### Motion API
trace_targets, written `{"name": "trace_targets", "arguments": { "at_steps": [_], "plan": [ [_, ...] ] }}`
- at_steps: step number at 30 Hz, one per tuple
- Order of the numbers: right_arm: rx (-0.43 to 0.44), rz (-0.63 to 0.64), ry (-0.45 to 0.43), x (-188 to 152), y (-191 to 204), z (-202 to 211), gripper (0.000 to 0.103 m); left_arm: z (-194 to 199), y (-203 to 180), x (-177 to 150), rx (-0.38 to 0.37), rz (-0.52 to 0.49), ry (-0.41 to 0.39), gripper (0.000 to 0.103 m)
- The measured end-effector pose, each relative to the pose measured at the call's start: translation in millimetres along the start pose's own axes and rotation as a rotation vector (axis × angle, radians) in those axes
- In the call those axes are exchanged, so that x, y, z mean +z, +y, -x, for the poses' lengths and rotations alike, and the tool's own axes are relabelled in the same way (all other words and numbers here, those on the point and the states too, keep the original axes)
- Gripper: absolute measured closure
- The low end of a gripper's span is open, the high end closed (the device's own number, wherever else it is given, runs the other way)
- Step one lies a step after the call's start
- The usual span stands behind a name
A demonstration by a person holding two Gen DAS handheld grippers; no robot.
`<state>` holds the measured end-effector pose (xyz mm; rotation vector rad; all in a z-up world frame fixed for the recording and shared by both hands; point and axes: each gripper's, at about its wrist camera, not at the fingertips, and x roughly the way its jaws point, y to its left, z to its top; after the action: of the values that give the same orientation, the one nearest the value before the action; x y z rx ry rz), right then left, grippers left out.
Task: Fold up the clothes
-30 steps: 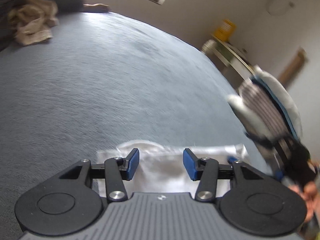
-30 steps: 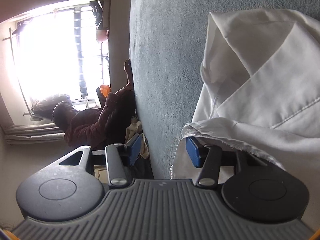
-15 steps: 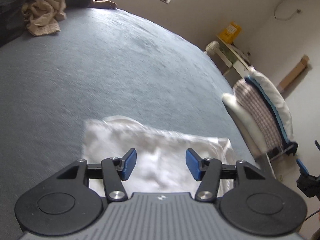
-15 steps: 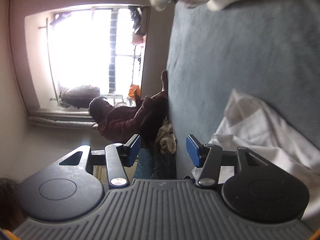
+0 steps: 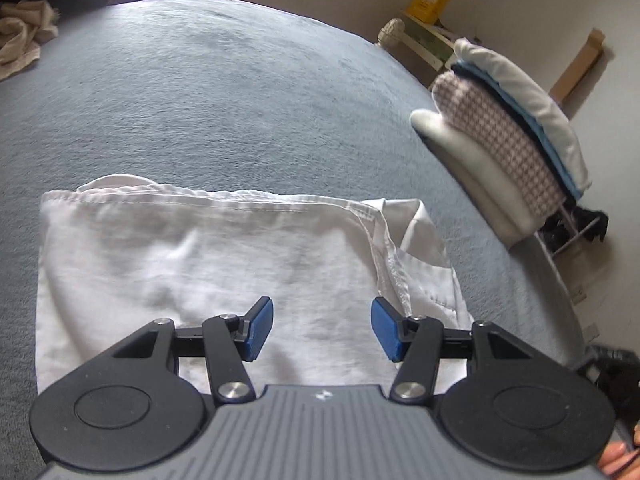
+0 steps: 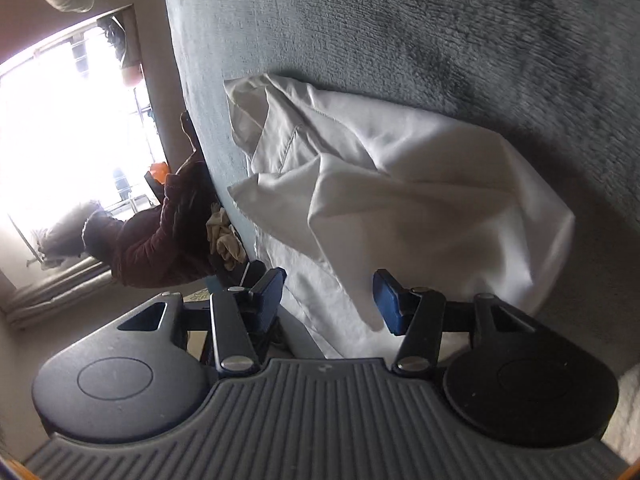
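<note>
Grey-blue fleece-covered bed (image 5: 240, 92) carrying folded white shirt (image 5: 200, 264) near front edge; beige crumpled cloth (image 5: 20, 44) lying at far corner.

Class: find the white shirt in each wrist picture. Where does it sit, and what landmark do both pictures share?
Left wrist: the white shirt lies folded across the lower middle, just beyond the claw tips.
Right wrist: the shirt lies rumpled in the centre, reaching down between the claw tips.
Shared landmark: the grey blanket under it.

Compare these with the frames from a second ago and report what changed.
The right gripper let go of the white shirt, which now lies on the grey blanket. The left gripper, jaws just opening, pulled back, empty. The folded stack stayed put.
</note>
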<state>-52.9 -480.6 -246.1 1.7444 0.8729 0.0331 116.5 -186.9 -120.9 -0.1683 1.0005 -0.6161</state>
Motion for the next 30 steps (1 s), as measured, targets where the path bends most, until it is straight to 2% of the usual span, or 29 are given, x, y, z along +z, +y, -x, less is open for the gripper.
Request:
{"name": "trace_targets", "arguments": {
  "at_steps": [4,6,11,14,16,17,19,24,27,30],
  "plan": [
    [0.205,-0.004,-0.053,17.0,12.6,6.7,0.053,-7.7,-3.9,3.5,0.018,-0.035,0.012,0.048],
    [0.184,0.013,-0.073,24.7,15.7,8.1,0.053,-11.3,-3.0,5.1,0.018,-0.037,0.016,0.048],
    [0.105,-0.030,-0.016,28.5,4.5,-11.6,0.053,-19.4,-3.7,8.2,0.007,-0.041,0.020,0.048],
    [0.119,-0.057,-0.027,29.0,3.5,-17.5,0.053,-22.0,-5.8,9.6,0.001,-0.042,0.016,0.048],
    [0.103,0.015,-0.034,25.5,16.8,-14.9,0.053,-23.1,-6.2,10.7,-0.003,-0.043,0.014,0.048],
    [0.081,0.082,-0.028,21.5,29.9,-13.2,0.053,-23.8,-6.0,11.3,-0.005,-0.043,0.014,0.048],
    [0.021,0.300,0.006,10.8,63.2,-4.1,0.053,-25.7,-3.7,10.9,-0.008,-0.043,0.017,0.048],
    [-0.285,1.118,0.035,-50.2,150.5,4.4,0.053,-31.4,2.0,8.7,-0.016,-0.031,0.021,0.048],
    [-0.470,1.562,0.058,-85.0,156.3,-18.3,0.051,-31.6,2.6,8.6,-0.012,-0.020,0.017,0.048],
    [-0.621,1.892,0.129,-103.2,136.7,-58.7,0.048,-29.4,2.4,9.4,-0.008,-0.015,0.009,0.048]
  ]
}}
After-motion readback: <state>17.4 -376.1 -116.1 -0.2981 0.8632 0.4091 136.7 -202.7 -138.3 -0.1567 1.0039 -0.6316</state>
